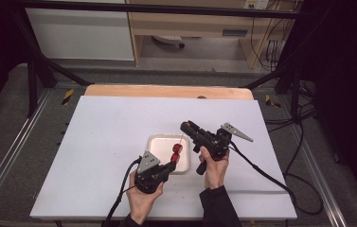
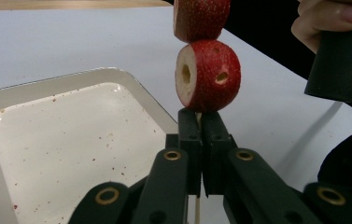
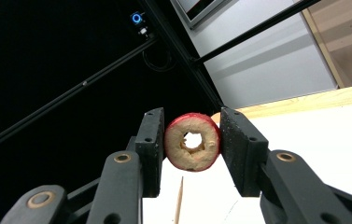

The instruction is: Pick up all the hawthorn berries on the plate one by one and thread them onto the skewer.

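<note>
Left claw (image 2: 200, 122): clenched on a thin wooden skewer (image 2: 197, 215), held upright over the white tray (image 2: 5, 98); two red cored fruit slices (image 2: 206, 74) are already threaded, the lower one resting just above the jaw tips.

Right claw (image 3: 192, 148): grasping a third cored slice (image 3: 192, 142) by its red rim, central hole left open; the skewer tip (image 3: 179, 198) is seen just below it.

Slices: red skin, pale dry-looking flesh, round bored centre. Judged light, somewhat soft, easily crushed or split; best held by the rim with modest pressure. Skewer judged stiff but thin and snappable; best gripped low.

Both are held above the tray on the white bench (image 1: 105, 127).
</note>
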The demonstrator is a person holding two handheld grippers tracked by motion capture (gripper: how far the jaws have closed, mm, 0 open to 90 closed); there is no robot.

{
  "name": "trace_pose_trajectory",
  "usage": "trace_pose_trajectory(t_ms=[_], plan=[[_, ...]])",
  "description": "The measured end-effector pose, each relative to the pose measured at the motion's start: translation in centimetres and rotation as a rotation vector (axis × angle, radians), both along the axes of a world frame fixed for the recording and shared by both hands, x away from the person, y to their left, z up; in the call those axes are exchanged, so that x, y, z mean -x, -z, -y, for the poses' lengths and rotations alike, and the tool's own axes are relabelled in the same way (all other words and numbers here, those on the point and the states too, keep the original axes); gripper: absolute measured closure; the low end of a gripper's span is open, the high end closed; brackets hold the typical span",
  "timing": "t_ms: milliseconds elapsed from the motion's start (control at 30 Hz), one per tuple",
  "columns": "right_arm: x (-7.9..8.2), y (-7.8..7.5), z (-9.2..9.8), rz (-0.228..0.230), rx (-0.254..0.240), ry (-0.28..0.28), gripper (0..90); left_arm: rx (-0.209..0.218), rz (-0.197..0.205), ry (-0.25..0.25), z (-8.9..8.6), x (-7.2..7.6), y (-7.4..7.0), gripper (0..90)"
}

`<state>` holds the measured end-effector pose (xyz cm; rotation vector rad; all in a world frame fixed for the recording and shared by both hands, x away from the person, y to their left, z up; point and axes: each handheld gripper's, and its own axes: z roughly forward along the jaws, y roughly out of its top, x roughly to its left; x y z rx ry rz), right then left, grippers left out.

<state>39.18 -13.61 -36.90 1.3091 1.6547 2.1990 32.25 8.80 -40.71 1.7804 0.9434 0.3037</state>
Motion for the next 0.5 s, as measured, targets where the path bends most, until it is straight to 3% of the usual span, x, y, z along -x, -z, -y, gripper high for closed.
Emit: trace_pose_trajectory(t_ms=[500], plan=[[0.04, 0.13, -0.13, 0.002, -0.005, -0.010, 61.7, 0.005, -0.011, -0.002, 0.02, -0.11, 0.03, 88.1]])
